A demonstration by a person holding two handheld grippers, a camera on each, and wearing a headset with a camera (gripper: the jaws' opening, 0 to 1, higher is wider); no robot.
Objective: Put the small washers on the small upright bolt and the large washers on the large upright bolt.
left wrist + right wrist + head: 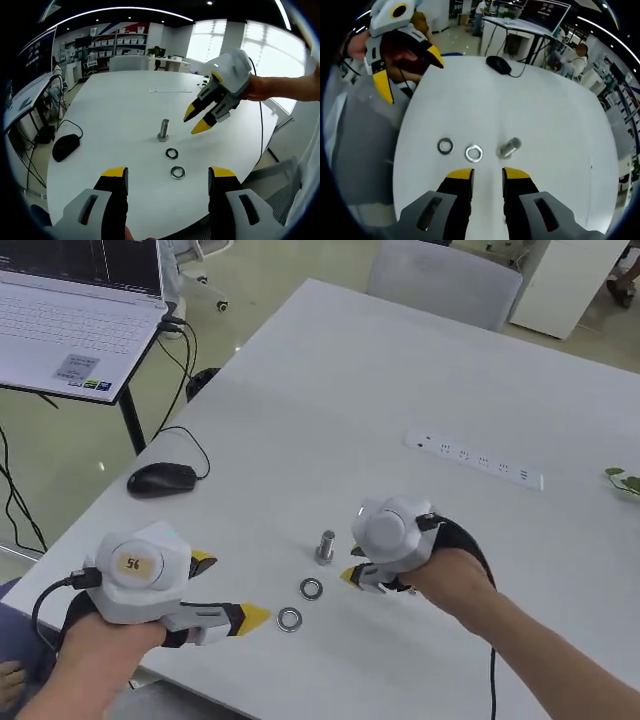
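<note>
Left claw (228, 588) is spread wide with nothing in it, hovering low over the near edge of the table (330, 390) in the head view. Right claw (355, 580) hangs just right of the bolt (326, 546), which stands upright mid-table; can't judge its gap from here. One inner washer (311, 588) lies flat just in front of the bolt and an outer washer (290, 619) lies a bit closer to me, none touching. Clutter-wise: mouse (161, 478) off to the left, power strip (475, 458) further back on the right, laptop (70, 310) on a side stand, all well clear.

Left gripper view: left claw (168, 172) has its jaws wide, the outer washer (177, 173) showing between them, with the inner washer (172, 153) and bolt (164, 130) straight ahead. The right claw (195, 121) floats above and right of the bolt, tips slightly parted, empty.

Right gripper view: right claw (488, 174) has a narrow gap, gripping nothing. Bolt (509, 147), inner washer (474, 153) and outer washer (445, 146) sit in a row just beyond the tips, with the left claw (410, 71) further off.

My guess on handling: thin steel rings, light, stiff, slick on that smooth top, so they'll skate. I'd pinch across the rim, edge to edge. Both look about the same size to me. The bolt probably tips if bumped, and two claws crowding one spot is the main obstruction.
</note>
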